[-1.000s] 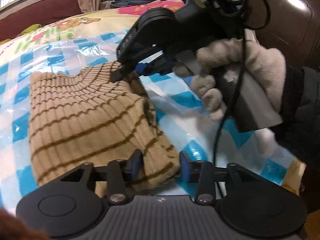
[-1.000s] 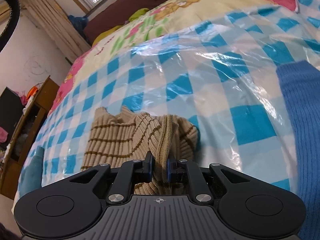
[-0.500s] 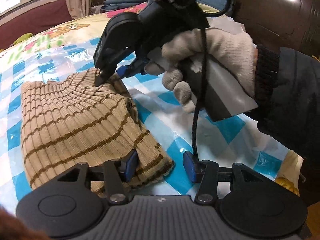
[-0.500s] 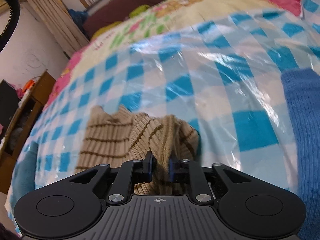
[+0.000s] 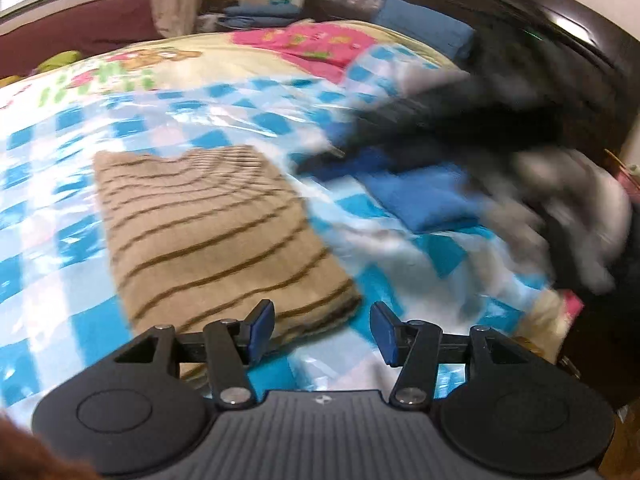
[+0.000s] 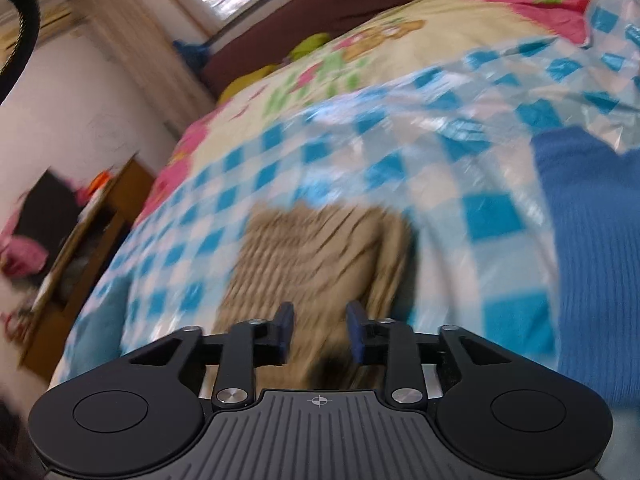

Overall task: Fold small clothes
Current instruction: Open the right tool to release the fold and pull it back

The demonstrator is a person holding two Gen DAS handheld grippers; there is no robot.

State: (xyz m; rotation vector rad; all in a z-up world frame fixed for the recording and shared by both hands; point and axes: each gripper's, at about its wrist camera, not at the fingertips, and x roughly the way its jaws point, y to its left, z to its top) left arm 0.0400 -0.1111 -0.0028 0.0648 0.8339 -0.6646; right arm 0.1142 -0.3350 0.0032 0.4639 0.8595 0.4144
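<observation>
A tan knit garment with brown stripes lies folded flat on the blue-and-white checked plastic sheet. My left gripper is open and empty just off the garment's near right corner. In the right wrist view the same garment lies blurred ahead of my right gripper, which is open and empty above its near edge. In the left wrist view the right gripper and gloved hand show as a blur at the right, away from the garment.
A blue knit garment lies on the sheet to the right, also in the left wrist view. A dark headboard is behind. A wooden cabinet stands left of the bed. A cartoon-print quilt covers the far side.
My right gripper opened and let go of the tan garment, then pulled back to the right. The garment now lies flat. My left gripper opened wider and drew back from its corner.
</observation>
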